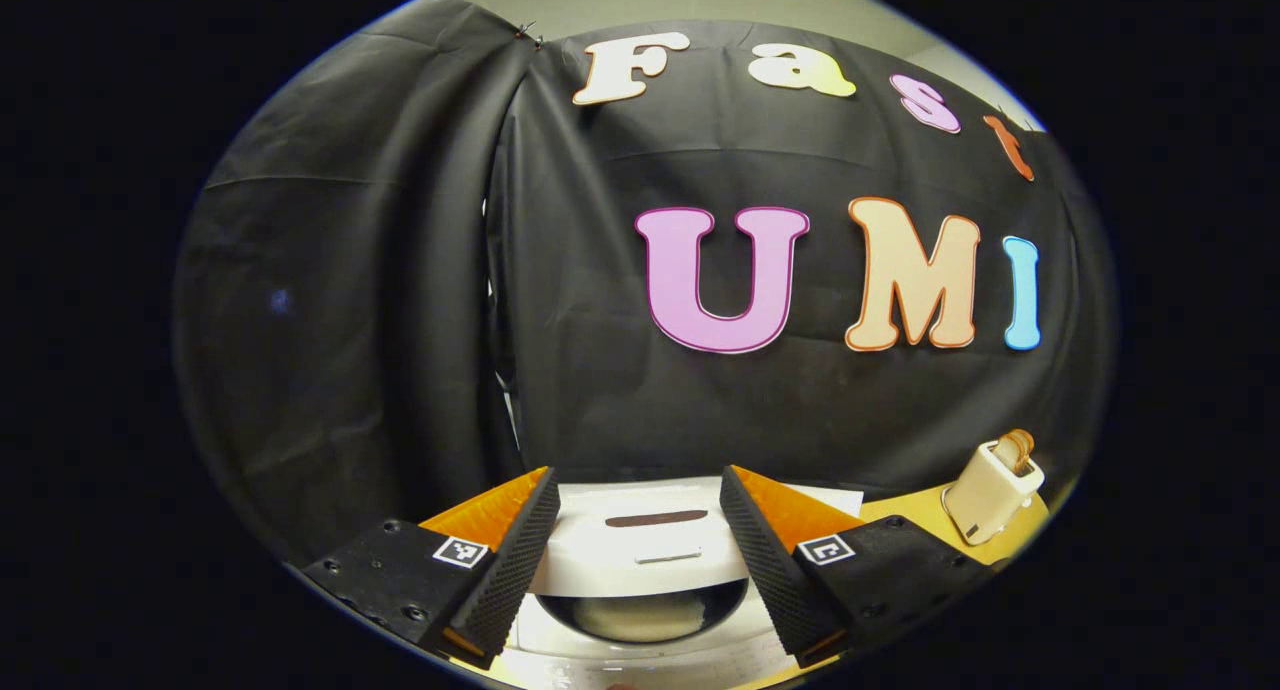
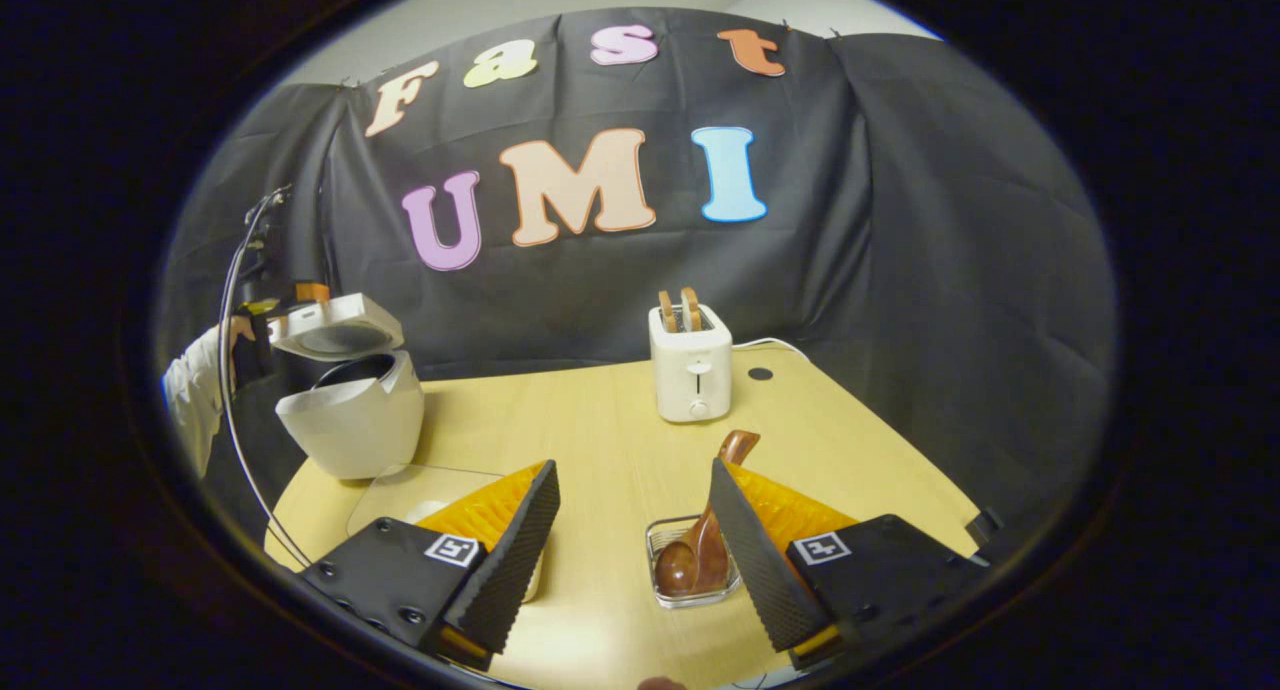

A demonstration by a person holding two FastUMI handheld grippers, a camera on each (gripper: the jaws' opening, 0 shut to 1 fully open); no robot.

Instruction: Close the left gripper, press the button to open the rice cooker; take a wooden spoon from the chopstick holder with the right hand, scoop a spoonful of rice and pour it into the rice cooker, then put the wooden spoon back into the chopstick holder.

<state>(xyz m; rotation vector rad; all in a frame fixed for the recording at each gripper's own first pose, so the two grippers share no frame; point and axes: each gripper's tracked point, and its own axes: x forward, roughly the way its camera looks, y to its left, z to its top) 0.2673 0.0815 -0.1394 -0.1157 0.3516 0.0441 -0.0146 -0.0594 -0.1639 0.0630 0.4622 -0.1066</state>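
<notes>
A: Where's the rice cooker (image 2: 350,415)?

B: At nine o'clock in my right gripper view, lid raised. My left gripper (image 1: 640,545) hangs over it, released.

A: And the spoon?

B: The wooden spoon (image 2: 700,550) stands in its chopstick holder (image 2: 660,540) at six o'clock, beside my right gripper (image 2: 635,540), released too.

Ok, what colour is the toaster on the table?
White or cream; the toaster shows best in the right gripper view.
</notes>
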